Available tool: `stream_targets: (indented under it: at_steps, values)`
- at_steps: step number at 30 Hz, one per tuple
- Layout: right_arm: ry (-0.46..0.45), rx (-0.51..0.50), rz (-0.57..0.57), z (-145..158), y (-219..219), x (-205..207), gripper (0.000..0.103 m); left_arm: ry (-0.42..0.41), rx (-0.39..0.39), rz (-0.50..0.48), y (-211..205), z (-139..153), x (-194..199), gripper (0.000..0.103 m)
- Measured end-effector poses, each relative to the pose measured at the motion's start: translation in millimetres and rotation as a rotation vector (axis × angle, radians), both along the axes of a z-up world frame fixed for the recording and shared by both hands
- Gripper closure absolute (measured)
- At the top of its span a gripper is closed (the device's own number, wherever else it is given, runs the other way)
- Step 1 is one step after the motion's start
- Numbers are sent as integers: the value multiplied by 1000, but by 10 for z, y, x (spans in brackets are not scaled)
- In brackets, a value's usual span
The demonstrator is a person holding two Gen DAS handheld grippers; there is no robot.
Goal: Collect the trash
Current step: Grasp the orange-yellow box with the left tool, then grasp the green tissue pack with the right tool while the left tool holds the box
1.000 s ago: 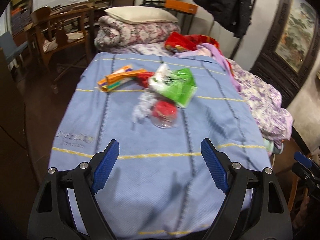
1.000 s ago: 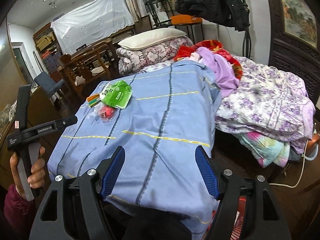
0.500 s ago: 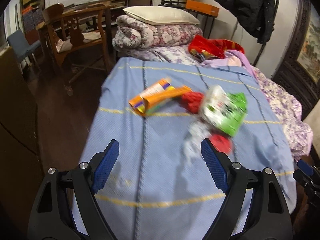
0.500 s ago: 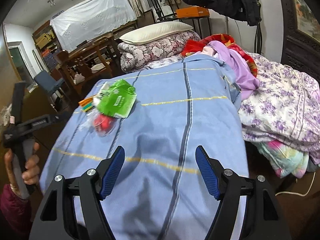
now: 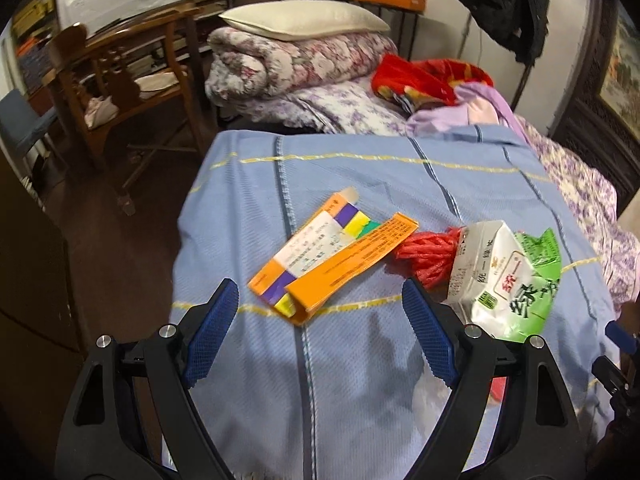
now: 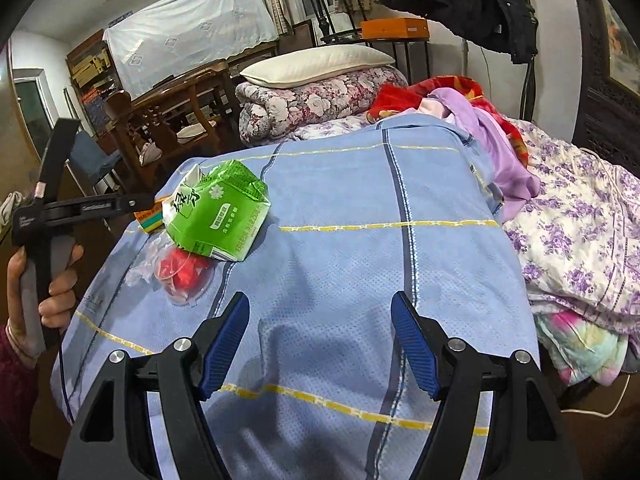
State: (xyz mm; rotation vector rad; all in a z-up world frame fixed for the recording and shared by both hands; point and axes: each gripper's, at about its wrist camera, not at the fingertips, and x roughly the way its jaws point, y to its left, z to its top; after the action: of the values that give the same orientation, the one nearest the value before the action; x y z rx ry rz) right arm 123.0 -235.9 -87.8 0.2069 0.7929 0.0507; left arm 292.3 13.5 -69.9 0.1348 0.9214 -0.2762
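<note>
Trash point(image 5: 332, 264) lies just beyond left fingers point(image 5: 212, 332).

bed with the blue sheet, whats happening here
A person holds a gripper in each hand over a blue sheet strewn with trash. The left gripper is open, lined up on the orange carton; beside it lie a red plastic bag and a green-and-white packet. The right gripper is open over bare sheet. Nothing is picked up yet.

A wooden chair point(image 5: 120, 76) stands on dark floor point(image 5: 92, 232) beside the bed point(image 5: 360, 168).
</note>
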Motion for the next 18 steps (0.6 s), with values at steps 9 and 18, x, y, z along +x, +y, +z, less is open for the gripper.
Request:
stream_targets:
  at_steps: [9, 18]
  values:
    - [2, -10, 12, -68, 36, 24, 31, 16, 9, -36, -138, -181, 194, 32]
    - [20, 15, 9, -106, 15, 45, 31, 22, -1, -62, -167, -235, 66, 76]
